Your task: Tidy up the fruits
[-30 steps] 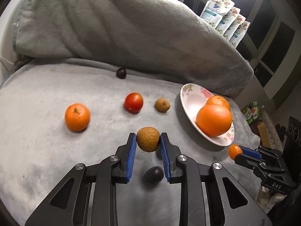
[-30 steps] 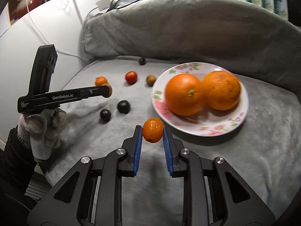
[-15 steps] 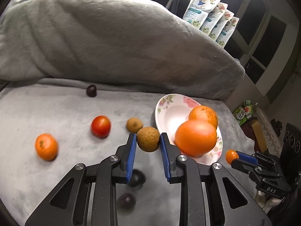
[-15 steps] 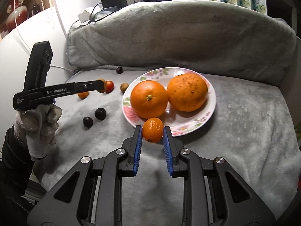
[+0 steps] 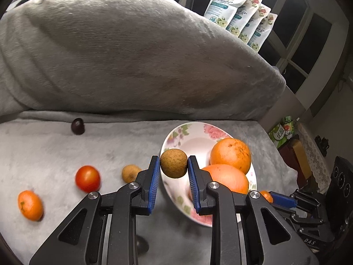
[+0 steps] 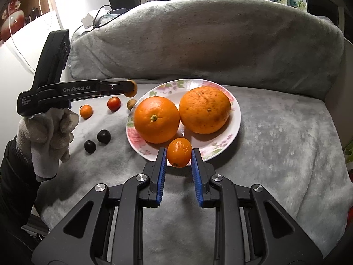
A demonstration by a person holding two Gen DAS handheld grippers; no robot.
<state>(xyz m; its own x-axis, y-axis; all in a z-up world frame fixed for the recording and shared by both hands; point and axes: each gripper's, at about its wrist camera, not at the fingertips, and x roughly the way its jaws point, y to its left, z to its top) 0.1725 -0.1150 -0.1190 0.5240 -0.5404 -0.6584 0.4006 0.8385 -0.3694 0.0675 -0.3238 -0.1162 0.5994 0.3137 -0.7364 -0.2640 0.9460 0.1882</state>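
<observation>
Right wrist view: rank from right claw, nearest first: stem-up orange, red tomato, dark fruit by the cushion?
1. Smooth round orange with stem scar, on the floral plate, just beyond the right claw.
2. Small red tomato, left of plate.
3. Not visible here; can't rank.

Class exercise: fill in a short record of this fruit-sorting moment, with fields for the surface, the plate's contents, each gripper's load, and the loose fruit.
surface: grey blanket
plate: two large oranges
left gripper: shut on brown round fruit
right gripper: shut on small orange fruit, at plate's near rim
loose fruit: tomato, small mandarin, second brown fruit, two dark plums
</observation>
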